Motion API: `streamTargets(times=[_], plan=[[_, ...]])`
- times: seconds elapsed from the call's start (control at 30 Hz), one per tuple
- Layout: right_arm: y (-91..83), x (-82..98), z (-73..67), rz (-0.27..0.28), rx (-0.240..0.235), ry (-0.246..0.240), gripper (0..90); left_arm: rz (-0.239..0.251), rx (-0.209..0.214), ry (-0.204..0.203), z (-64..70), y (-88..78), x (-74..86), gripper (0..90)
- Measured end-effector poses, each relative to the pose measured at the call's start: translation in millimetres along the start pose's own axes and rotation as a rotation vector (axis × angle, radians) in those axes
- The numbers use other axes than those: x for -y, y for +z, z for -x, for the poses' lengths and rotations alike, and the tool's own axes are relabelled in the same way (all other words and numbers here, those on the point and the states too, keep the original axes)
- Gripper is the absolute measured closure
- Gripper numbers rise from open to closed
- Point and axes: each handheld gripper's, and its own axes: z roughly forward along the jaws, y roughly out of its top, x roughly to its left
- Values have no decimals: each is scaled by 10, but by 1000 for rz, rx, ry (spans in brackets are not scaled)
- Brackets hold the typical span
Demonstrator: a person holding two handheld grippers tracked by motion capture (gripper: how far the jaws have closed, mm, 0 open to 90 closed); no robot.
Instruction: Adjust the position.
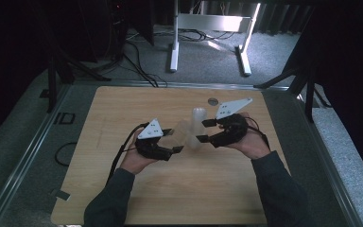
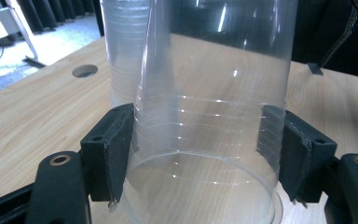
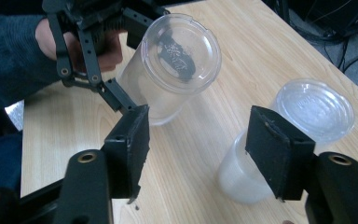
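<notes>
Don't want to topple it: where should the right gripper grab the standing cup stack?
Its side wall, about midway up, coming level from the right, away from the cup the left gripper holds. The stack of clear cups stands tall, round and narrow, so fingers fit on opposite sides.

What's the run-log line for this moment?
left gripper shut on clear cup, tilted | right gripper open, nothing between jaws | second cup standing on table

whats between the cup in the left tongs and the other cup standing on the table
Nothing but a bare strip of wooden table. The right gripper view shows it separating the held cup from the other cup.
</notes>
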Motion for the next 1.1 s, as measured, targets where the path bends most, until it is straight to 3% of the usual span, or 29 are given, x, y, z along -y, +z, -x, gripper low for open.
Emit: streamTargets(times=[0.53, 1.1], plan=[[9, 29, -22, -108, -2, -55, 392, -113, 44, 69, -10, 55, -109, 288], [11, 36, -28, -187, -19, -87, 388, -220, 48, 160, 46, 118, -191, 289]])
